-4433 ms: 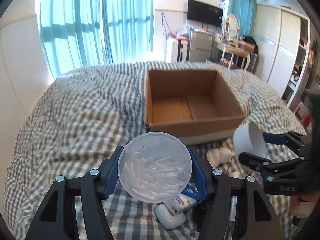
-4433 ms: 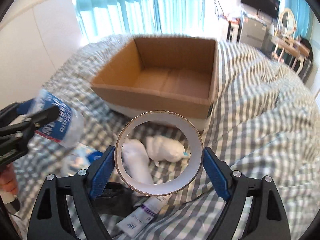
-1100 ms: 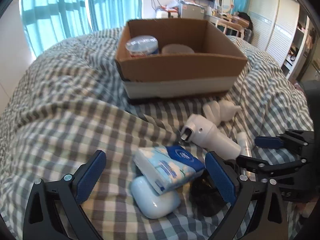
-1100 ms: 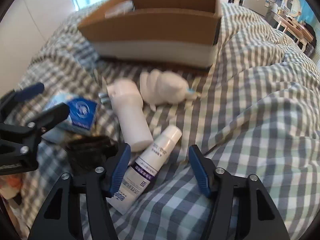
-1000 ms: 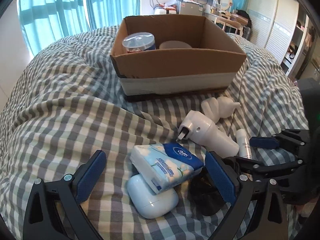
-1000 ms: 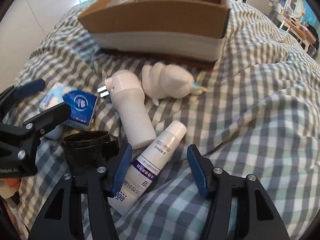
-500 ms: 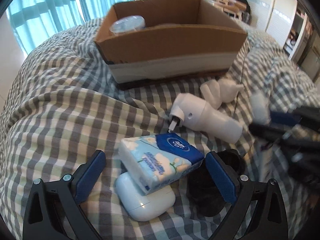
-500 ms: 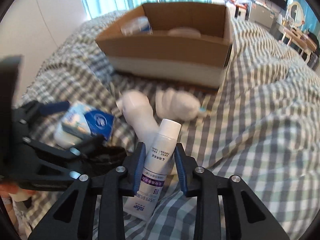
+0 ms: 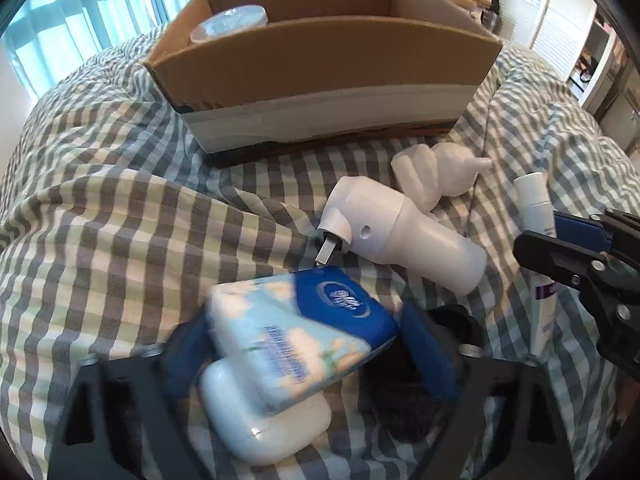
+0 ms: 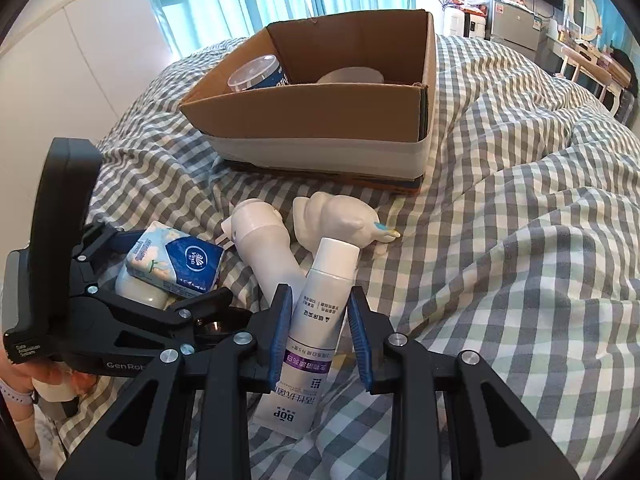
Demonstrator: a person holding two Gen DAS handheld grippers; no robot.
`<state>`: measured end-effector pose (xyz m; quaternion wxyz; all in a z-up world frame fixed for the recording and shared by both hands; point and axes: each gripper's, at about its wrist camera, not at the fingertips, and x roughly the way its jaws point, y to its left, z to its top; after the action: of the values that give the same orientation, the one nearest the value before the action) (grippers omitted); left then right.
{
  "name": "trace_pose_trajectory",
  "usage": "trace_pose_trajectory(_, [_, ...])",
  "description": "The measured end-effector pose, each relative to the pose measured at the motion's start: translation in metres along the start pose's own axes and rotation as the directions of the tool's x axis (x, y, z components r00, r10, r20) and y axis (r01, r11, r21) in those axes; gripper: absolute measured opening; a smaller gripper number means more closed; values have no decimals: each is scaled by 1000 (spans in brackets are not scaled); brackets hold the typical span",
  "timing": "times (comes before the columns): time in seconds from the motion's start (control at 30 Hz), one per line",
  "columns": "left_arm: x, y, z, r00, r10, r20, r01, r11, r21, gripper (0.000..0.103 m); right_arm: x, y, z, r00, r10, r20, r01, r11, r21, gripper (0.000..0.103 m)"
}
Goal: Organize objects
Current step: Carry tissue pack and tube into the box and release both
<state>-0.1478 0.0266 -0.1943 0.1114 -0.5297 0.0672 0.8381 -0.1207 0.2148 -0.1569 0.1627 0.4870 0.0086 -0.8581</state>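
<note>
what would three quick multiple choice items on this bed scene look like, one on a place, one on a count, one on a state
1. Where is the tissue pack?
A. Inside the cardboard box
B. Resting on the white case, between the left gripper's fingers
C. Under the white spray bottle

2. How many things show inside the cardboard box?
A. None
B. Two
C. Five

3. What is the right gripper doing?
A. Shut on the toothpaste tube
B. Open and empty
C. Shut on the white figurine

Key: 1 B, the pack lies on the white case with the closing left gripper on both sides of it. 2 B, only the clear tub and the tape roll show there. 3 A, both blue pads press on the toothpaste tube.
</note>
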Motion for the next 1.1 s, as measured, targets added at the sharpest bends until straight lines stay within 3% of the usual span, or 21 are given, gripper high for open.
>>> trace_pose_trajectory(0.2, [-15,-4,-10,999,20,42,-19,1000,-3,79,-7,2,-2,1000,1,24,-2,1000,17,28])
trace_pose_trajectory(0.6, [-74,6,-22,983,-27,180,49,992,-121,78,-42,22,-3,996,-28,81,31,999,-29,25])
trace_pose_trajectory(0.9, [-138,13,-7,945,-38,325,80,990,-116,78,-95,42,13,980,-51,193,67,995,-79,24])
trace_pose_trajectory(1.1, [-173,23,22,913,-38,405,90,990,-111,78,-129,53,45,960,-47,278,84,989,-122,24])
